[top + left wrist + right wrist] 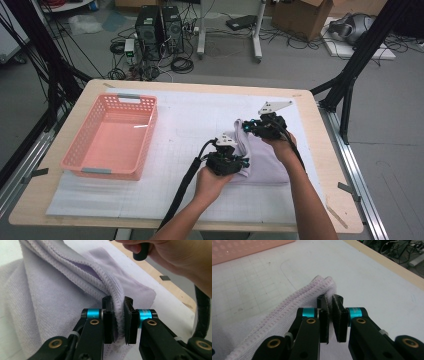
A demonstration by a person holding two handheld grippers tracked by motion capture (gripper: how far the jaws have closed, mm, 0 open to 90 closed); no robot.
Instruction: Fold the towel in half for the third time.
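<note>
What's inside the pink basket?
Nothing shows inside the pink basket; its bare floor is visible. The strip just behind its near wall is hidden.

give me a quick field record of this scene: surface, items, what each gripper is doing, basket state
surface: wooden table covered by a white gridded mat
cloth: pale lilac towel, folded over, on the mat right of centre
left gripper: jaws shut on the towel's stitched hem, near side
right gripper: jaws shut on the towel's doubled edge, far side
basket: pink plastic basket on the left of the mat, nothing in it, apart from the towel
hands: left hand and right hand each hold a gripper
</note>
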